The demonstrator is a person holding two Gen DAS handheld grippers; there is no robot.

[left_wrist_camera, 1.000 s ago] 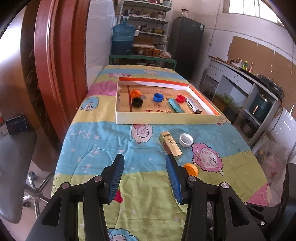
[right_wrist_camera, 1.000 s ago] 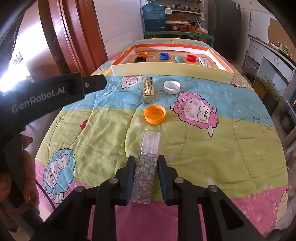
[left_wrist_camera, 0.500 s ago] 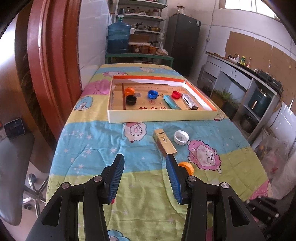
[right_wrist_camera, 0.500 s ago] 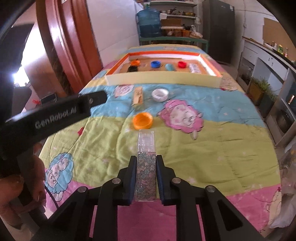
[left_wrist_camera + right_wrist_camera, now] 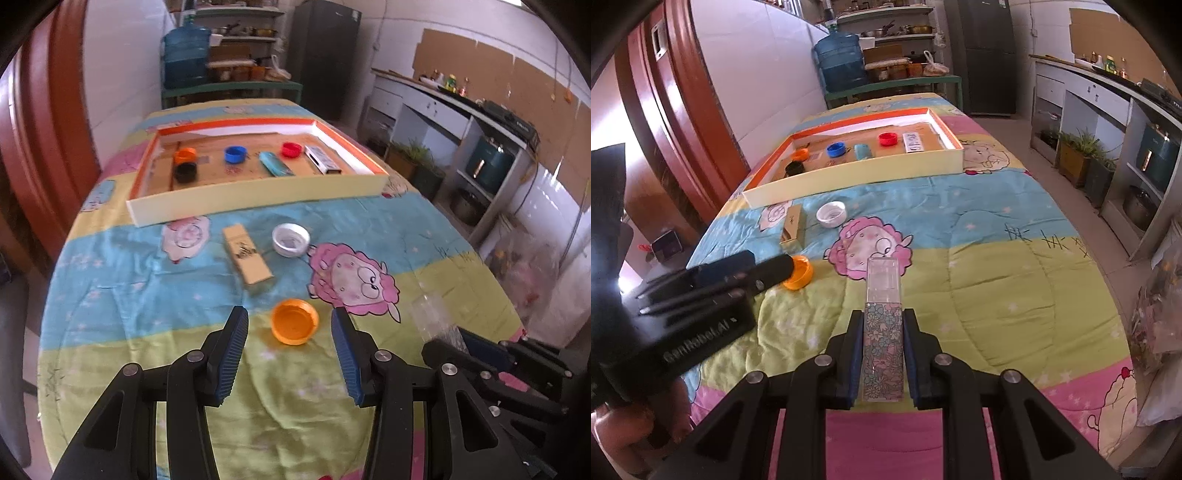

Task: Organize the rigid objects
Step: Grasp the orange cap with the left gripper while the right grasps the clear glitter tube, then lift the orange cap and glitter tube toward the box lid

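My right gripper (image 5: 884,325) is shut on a clear floral-patterned box (image 5: 882,321) held above the quilt. My left gripper (image 5: 290,325) is open, its jaws either side of an orange cap (image 5: 294,321), which also shows in the right wrist view (image 5: 799,273). A gold box (image 5: 246,254) and a white cap (image 5: 290,240) lie beyond it. The shallow cardboard tray (image 5: 258,192) holds orange, black, blue and red caps, a teal case and a white box.
A cartoon quilt (image 5: 979,236) covers the table. A wooden door frame (image 5: 683,110) stands on the left. Cabinets and a counter (image 5: 1108,122) run along the right; a water jug and shelves (image 5: 842,66) are at the far end.
My left gripper has moved forward and right, so its open jaws now flank the orange cap. My right gripper has lifted and shifted right with the floral box.
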